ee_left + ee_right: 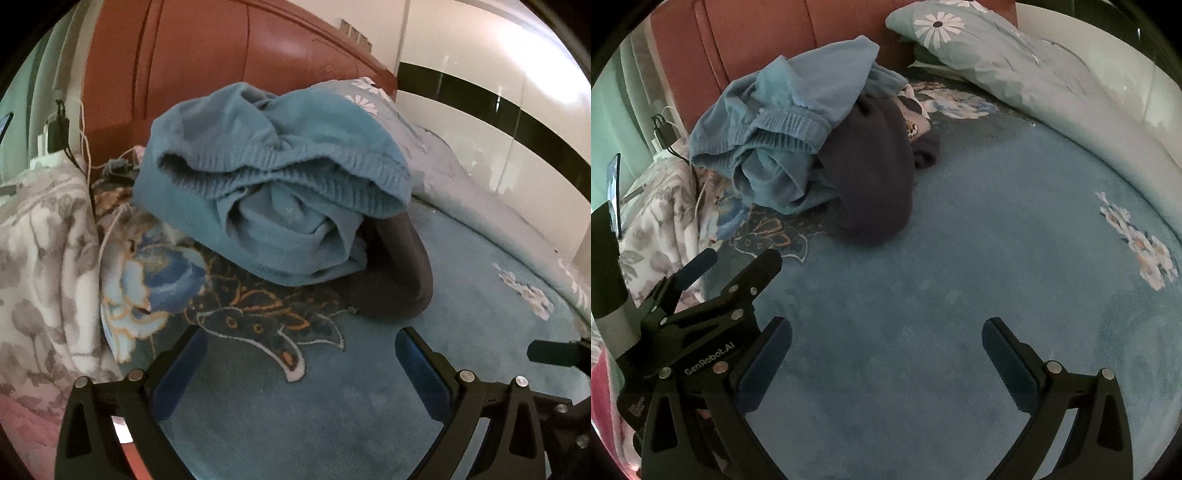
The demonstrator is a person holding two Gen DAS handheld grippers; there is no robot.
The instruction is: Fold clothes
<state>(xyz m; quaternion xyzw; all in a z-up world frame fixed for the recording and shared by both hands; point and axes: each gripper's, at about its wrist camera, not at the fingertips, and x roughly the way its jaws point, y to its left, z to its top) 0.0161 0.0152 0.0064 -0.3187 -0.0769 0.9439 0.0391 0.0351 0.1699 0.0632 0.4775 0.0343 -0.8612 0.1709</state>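
Note:
A crumpled teal garment with a ribbed waistband (273,184) lies heaped on a dark grey garment (399,273) on the blue bed cover (332,398). In the right wrist view the teal garment (786,125) drapes over the dark one (871,177). My left gripper (299,343) is open and empty, just short of the pile. It also shows in the right wrist view (738,258), at the left. My right gripper (886,332) is open and empty over bare cover, further from the pile.
A red-brown headboard (207,48) stands behind the pile. A grey floral blanket (40,251) lies at the left with a charger and cables (62,129). A light daisy-print quilt (1015,74) is bunched at the right. White wardrobe doors (498,74) stand beyond.

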